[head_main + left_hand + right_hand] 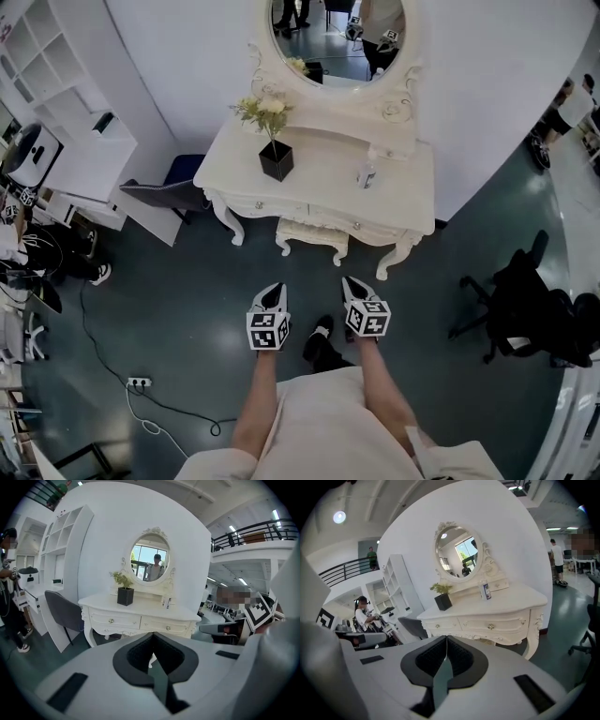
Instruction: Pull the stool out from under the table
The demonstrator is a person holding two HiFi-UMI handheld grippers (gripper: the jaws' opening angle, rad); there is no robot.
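A white carved stool (312, 234) sits tucked under the white dressing table (412, 183), only its front edge and legs showing. In the head view my left gripper (273, 293) and right gripper (352, 285) hang side by side over the dark floor, a short way in front of the stool and apart from it. Both are shut with nothing between the jaws. In the left gripper view the table (140, 612) stands ahead, the stool mostly hidden behind my left gripper (152, 637). The right gripper view shows the table (506, 606) beyond my right gripper (446, 639).
On the table stand a black pot of flowers (275, 155), a small bottle (367, 175) and an oval mirror (339, 37). A grey chair (159, 197) is to the left, a black office chair (525, 300) to the right. A power strip and cable (139, 382) lie on the floor.
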